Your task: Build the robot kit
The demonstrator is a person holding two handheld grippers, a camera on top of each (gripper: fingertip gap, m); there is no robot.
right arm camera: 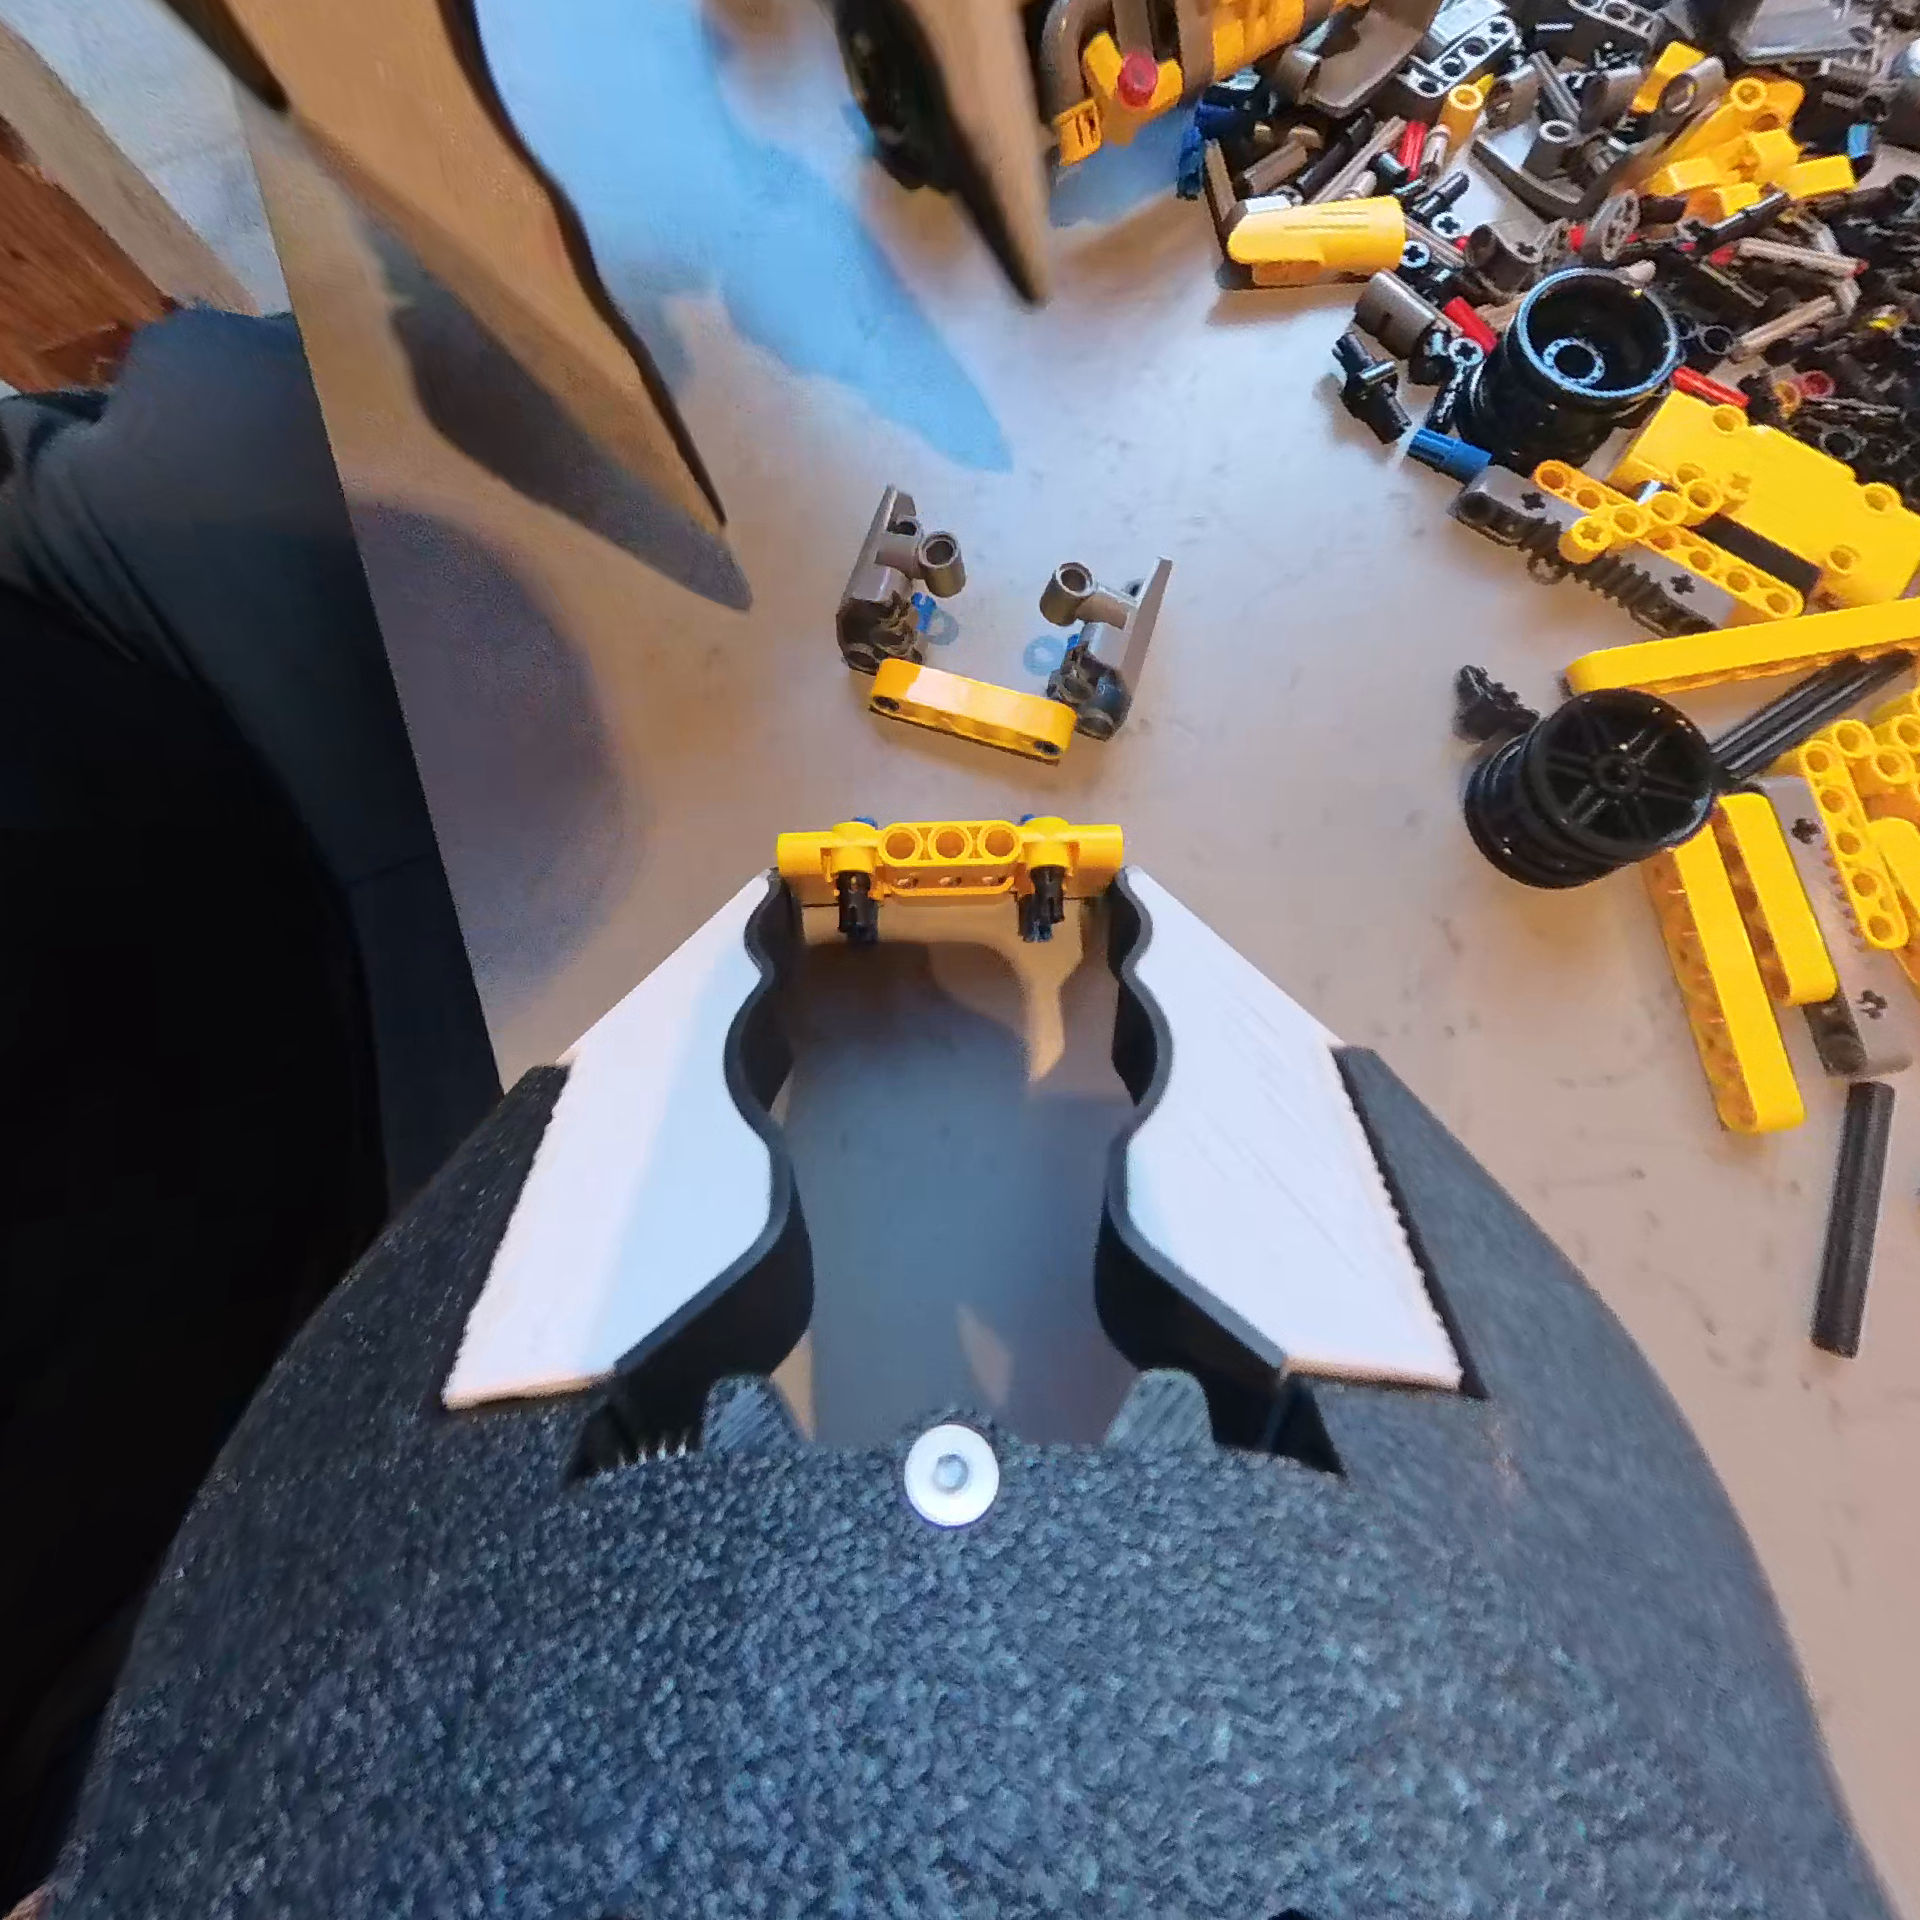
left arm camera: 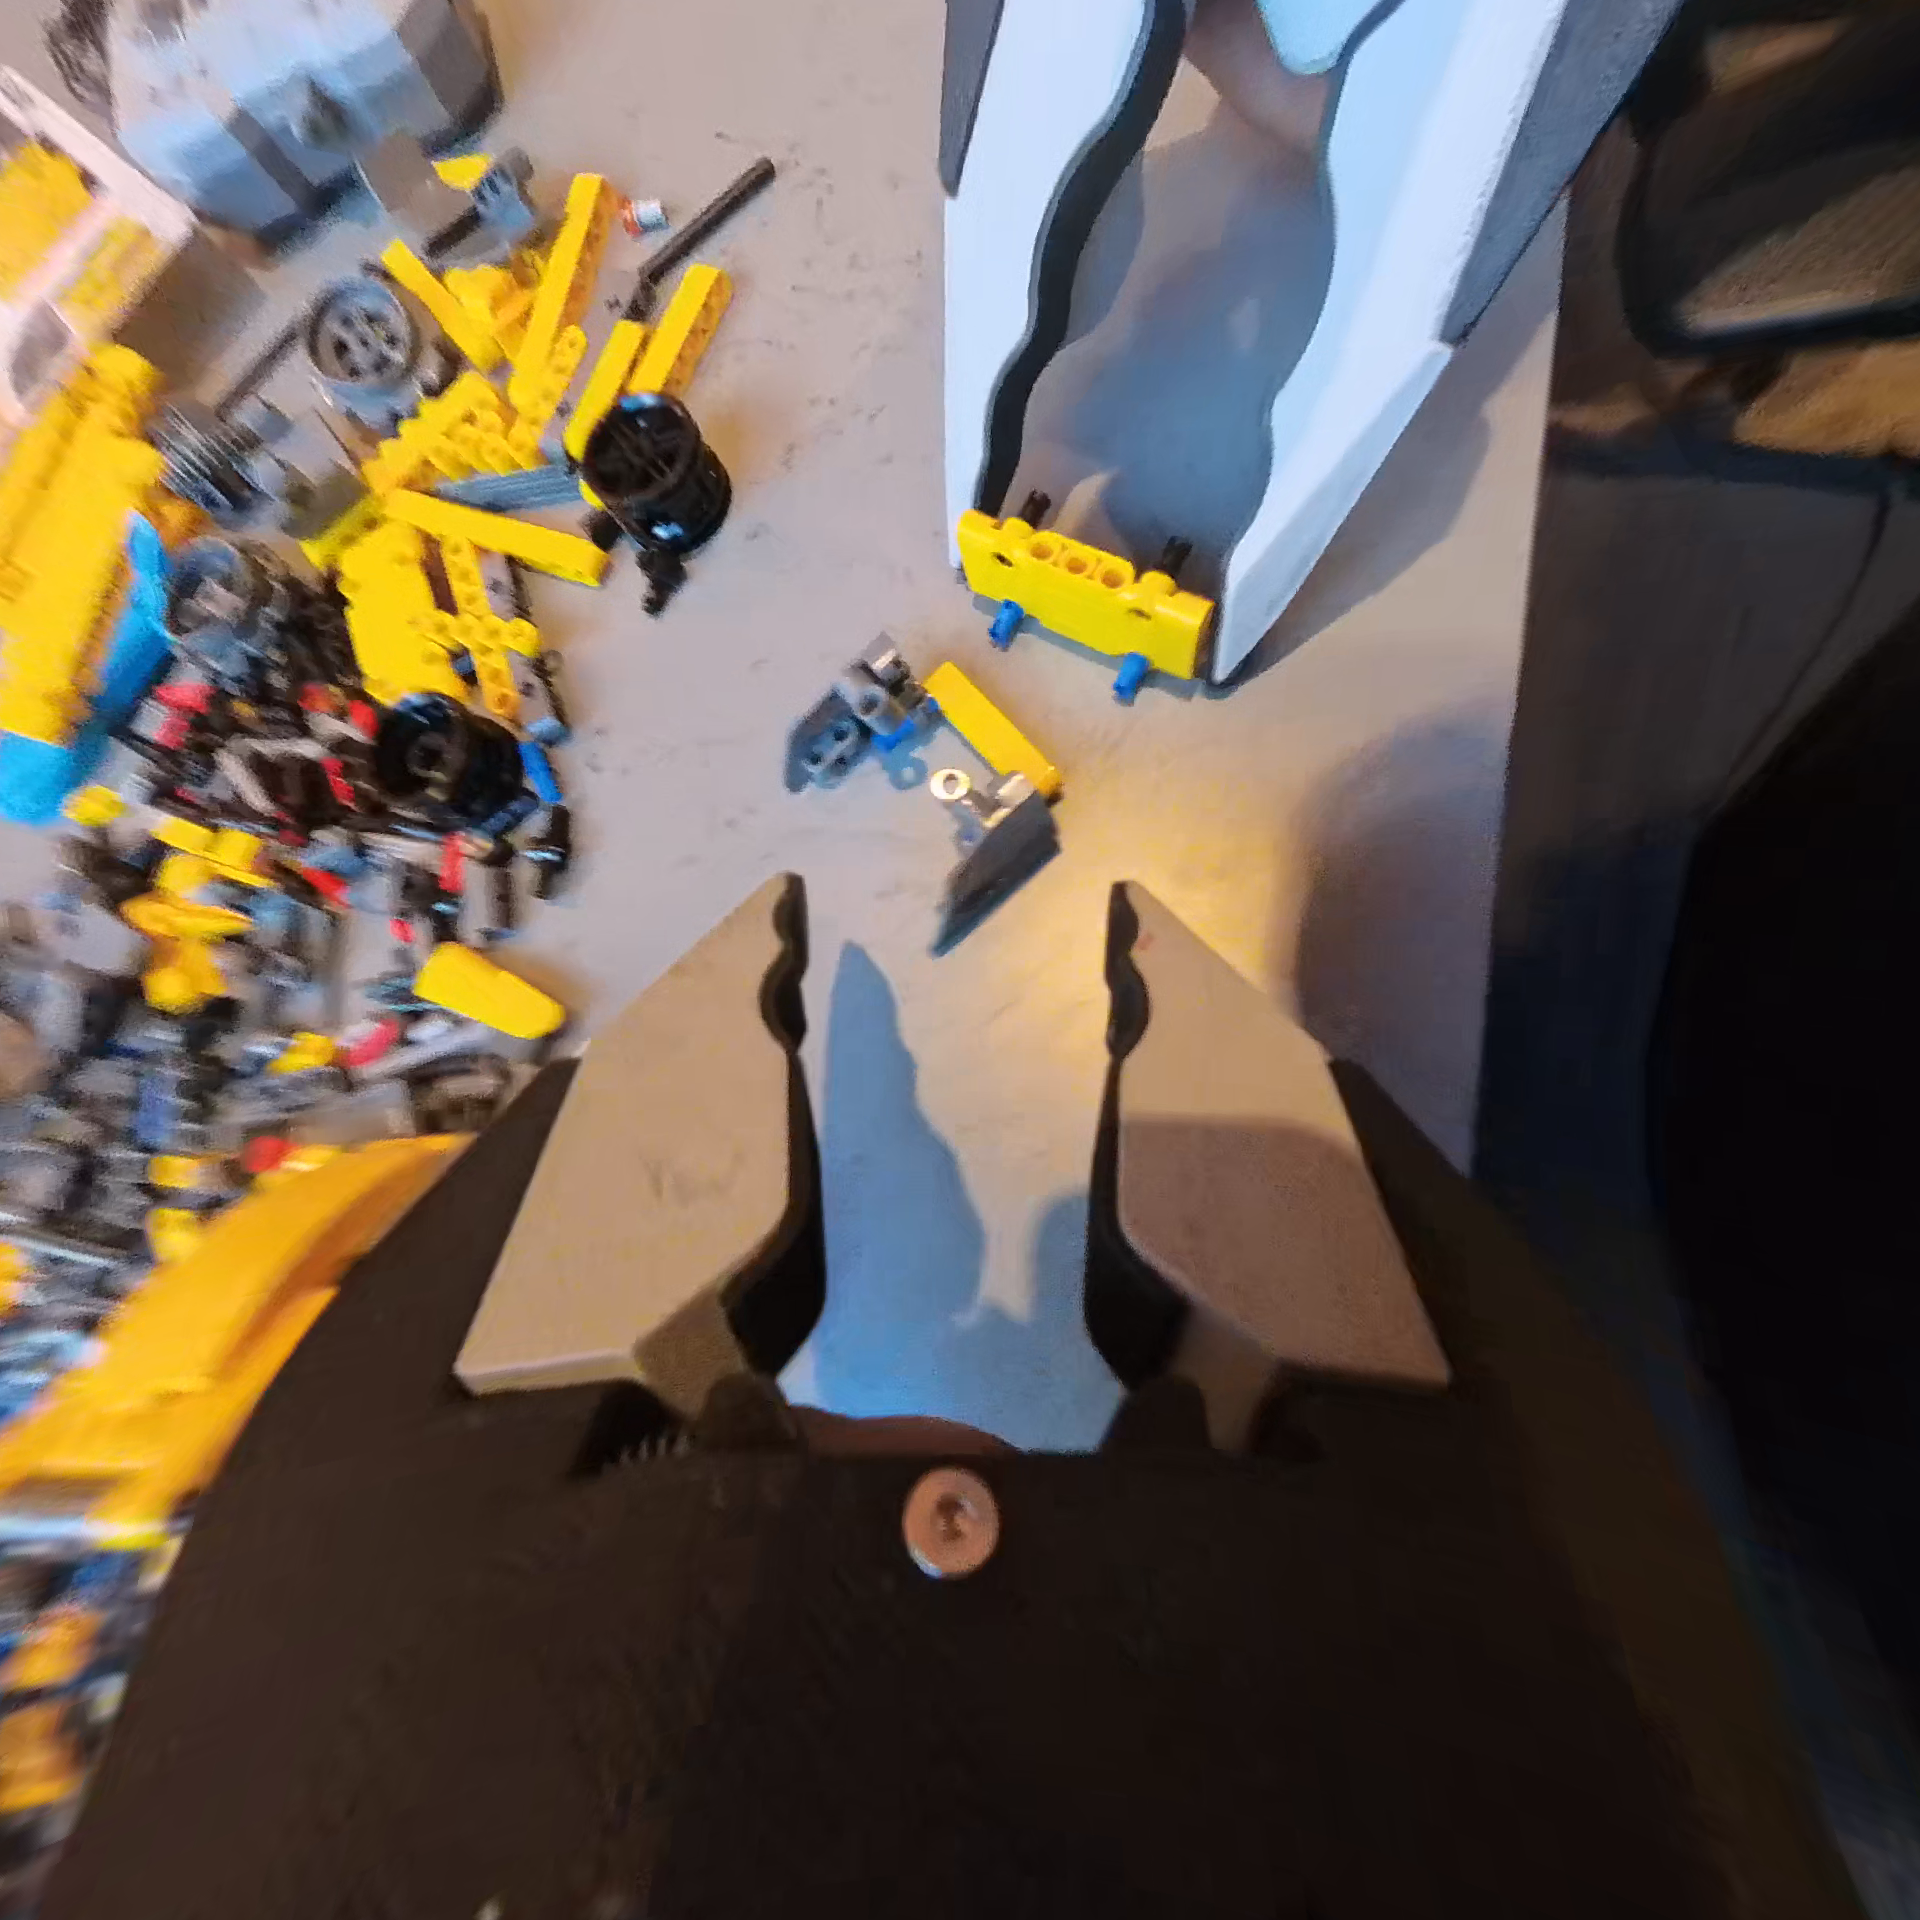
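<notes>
Right hand-held gripper (right arm camera: 948, 883): lower middle of the right wrist view; its white fingers clamp a yellow block (right arm camera: 950, 860) by its two ends, so the black pegs and blue pins stick out free on either side
Left hand-held gripper (left arm camera: 954, 902): lower middle of the left wrist view; jaws spread apart, nothing between them, over bare worktop (left arm camera: 852, 260)
Small assembly (right arm camera: 992, 634): centre, just past the held block; a yellow bar joining two grey brackets, lying flat and apart from both grippers
Loose pile (right arm camera: 1683, 343): upper right; yellow beams, black wheels and pins heaped, well apart from the assembly
</notes>
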